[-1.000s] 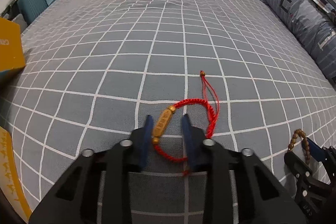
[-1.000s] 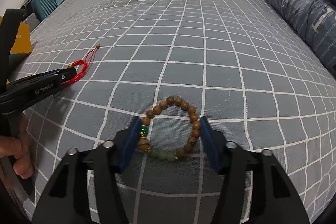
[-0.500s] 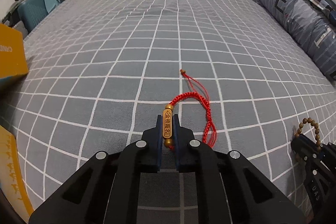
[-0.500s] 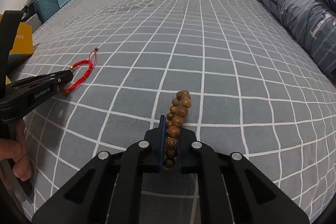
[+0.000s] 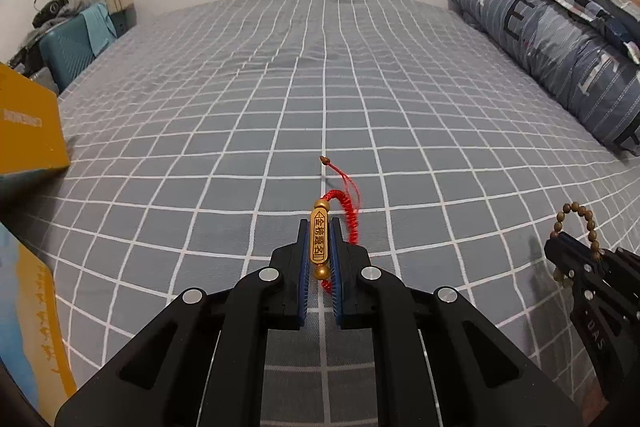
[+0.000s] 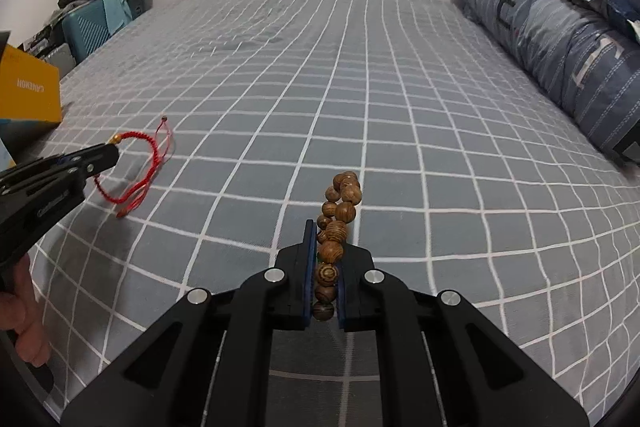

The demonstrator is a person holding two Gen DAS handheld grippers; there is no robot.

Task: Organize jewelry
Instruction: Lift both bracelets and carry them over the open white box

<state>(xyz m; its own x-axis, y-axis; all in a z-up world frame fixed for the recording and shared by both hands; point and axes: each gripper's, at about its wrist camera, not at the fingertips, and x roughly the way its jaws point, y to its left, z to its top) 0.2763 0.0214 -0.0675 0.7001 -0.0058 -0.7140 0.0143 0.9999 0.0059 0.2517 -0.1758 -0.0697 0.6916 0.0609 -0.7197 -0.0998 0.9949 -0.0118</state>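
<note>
My left gripper (image 5: pixel 320 227) is shut on the gold tube charm of a red cord bracelet (image 5: pixel 320 241) and holds it above the bed; its red loop (image 6: pixel 150 163) hangs free in the right wrist view. My right gripper (image 6: pixel 325 231) is shut on a wooden bead bracelet (image 6: pixel 338 215), pinched flat between the pads and lifted off the bed. The bead bracelet also shows at the right edge of the left wrist view (image 5: pixel 576 211), held in the right gripper (image 5: pixel 560 243).
The grey checked bedsheet (image 5: pixel 320 87) fills both views. A yellow box (image 5: pixel 28 131) lies at the left and a yellow-and-blue board (image 5: pixel 28 311) at the near left. A rolled blue duvet (image 5: pixel 560 39) lies along the right. A teal suitcase (image 6: pixel 88 27) stands past the bed's left side.
Both grippers closed, the left on the red bracelet's gold charm and the right on the bead bracelet. Both then lifted the bracelets off the sheet.
</note>
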